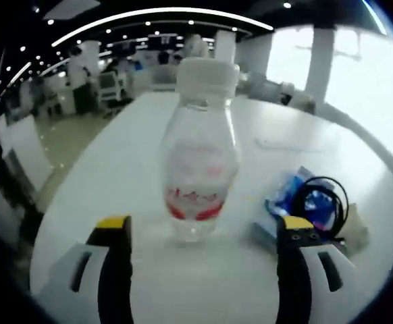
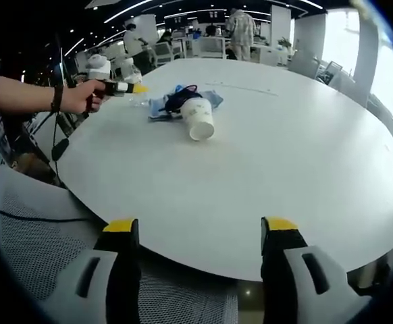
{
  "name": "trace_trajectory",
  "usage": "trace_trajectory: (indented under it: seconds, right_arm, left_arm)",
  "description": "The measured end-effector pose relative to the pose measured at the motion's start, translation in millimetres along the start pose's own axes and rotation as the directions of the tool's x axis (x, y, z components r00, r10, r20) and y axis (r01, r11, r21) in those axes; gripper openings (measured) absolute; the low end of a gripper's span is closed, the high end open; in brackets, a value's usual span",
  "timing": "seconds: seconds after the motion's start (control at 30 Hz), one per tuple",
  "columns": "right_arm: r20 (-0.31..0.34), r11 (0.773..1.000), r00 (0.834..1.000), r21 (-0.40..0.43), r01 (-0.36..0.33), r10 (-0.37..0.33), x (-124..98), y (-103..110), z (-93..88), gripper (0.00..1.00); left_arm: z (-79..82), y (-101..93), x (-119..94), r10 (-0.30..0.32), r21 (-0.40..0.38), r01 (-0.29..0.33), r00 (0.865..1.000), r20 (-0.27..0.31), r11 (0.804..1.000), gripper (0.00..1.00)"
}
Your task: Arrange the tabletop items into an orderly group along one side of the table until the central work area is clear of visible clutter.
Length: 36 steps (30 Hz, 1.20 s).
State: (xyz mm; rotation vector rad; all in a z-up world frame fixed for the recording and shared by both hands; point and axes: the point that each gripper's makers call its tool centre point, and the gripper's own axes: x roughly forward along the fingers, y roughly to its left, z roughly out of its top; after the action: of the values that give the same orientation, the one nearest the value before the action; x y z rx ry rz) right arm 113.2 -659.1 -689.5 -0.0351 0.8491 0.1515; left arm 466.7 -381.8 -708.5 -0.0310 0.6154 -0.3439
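In the left gripper view, the left hand-held gripper [image 1: 203, 229] has its jaws spread wide with nothing between them. A clear bottle [image 1: 200, 152] with a white cap and a red label stands upright on the white desk [image 1: 115, 175] just beyond the jaw tips, in line with the gap and apart from both jaws. Past the right jaw lie a blue packet [image 1: 291, 192] and a black cable [image 1: 325, 199] looped over it.

In the right gripper view, the right hand-held gripper [image 2: 196, 233] is also wide open and holds nothing, its jaws hanging over the near edge of the desk [image 2: 284, 155]. Far across the desk, a white paper cup [image 2: 198, 118] lies on its side, touching the blue packet [image 2: 161, 106] and cable [image 2: 180, 96]. To their left a hand [image 2: 82, 96] grips the left hand-held gripper [image 2: 130, 88].
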Motion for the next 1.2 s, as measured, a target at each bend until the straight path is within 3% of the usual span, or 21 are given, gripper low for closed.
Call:
trace_trajectory:
  seconds: [0.03, 0.27, 0.67, 1.0, 1.2]
  right_arm:
    - [0.002, 1.000, 1.000, 0.000, 0.000, 0.000, 0, 0, 0.4, 0.73]
    - [0.019, 1.000, 1.000, 0.002, -0.004, 0.004, -1, 1, 3.2, 0.74]
    - [0.030, 0.999, 0.999, -0.011, -0.040, 0.040, 0, 11, 5.3, 0.73]
    - [0.034, 0.998, 0.997, -0.008, -0.062, 0.062, -2, 15, 4.2, 0.73]
    - [0.046, 0.998, 0.997, -0.004, -0.065, 0.065, -4, 15, 6.3, 0.73]
  left_arm:
    - [-3.5, -3.6, -6, -0.008, -0.029, 0.008, 1.000, 0.004, 1.000, 0.87]
    - [-22.1, -20.8, -33, -0.029, -0.005, 0.029, 0.999, -0.021, 1.000, 0.90]
    - [-36.5, -55.2, -91, -0.129, 0.056, 0.130, 0.991, -0.021, 0.990, 0.92]
    - [-56.6, -68.3, -132, -0.162, 0.105, 0.165, 0.986, -0.039, 0.981, 0.94]
    - [-68.1, -71.0, -143, -0.179, 0.128, 0.187, 0.981, -0.072, 0.974, 0.95]
